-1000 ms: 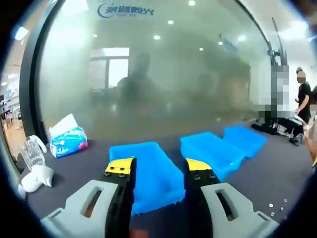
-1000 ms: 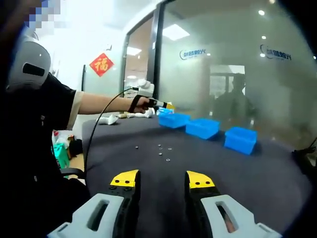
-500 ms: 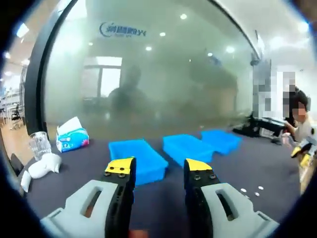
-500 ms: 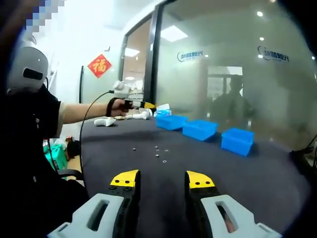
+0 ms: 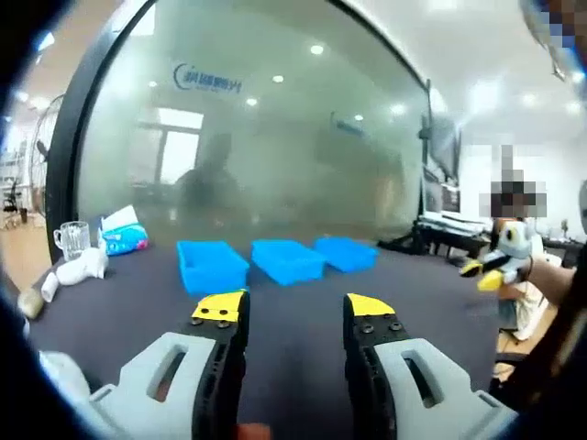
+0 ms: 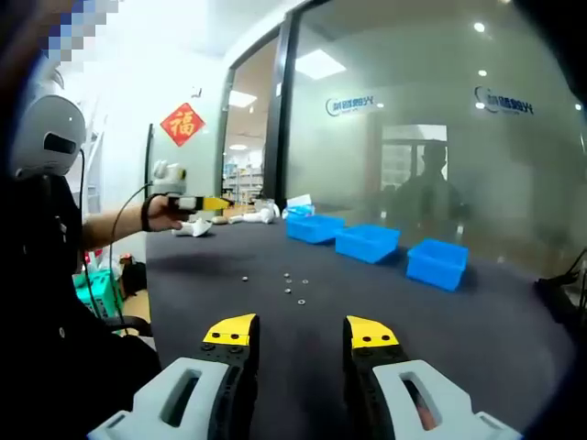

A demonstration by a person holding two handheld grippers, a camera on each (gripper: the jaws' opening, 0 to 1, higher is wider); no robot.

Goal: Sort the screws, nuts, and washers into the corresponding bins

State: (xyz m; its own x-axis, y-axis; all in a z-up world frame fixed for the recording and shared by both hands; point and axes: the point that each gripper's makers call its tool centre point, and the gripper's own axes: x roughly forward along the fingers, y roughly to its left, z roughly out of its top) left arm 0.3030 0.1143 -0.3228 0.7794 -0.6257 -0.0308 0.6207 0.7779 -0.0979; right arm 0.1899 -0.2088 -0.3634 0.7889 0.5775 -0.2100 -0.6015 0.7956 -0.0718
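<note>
Three blue bins stand in a row on the dark table: bin one [image 5: 211, 266], bin two [image 5: 287, 259], bin three [image 5: 348, 252]. They lie well ahead of my left gripper [image 5: 293, 307], which is open and holds nothing. My right gripper [image 6: 301, 332] is also open, low over the table. Several small screws, nuts and washers [image 6: 286, 281] lie scattered ahead of it, with the bins [image 6: 367, 243] further back. The left gripper [image 6: 188, 202] is held out at the left in a hand. The right gripper [image 5: 500, 266] enters the left gripper view from the right, blurred.
A tissue pack [image 5: 124, 238], a glass cup [image 5: 69, 240] and white crumpled items [image 5: 83, 266] sit at the table's far left. A frosted glass wall [image 6: 440, 137] runs behind the bins. The person [image 6: 46, 275] sits at the table's near edge.
My left gripper has drawn back from the bins toward the person, so the bins look smaller and farther. The right gripper has barely moved.
</note>
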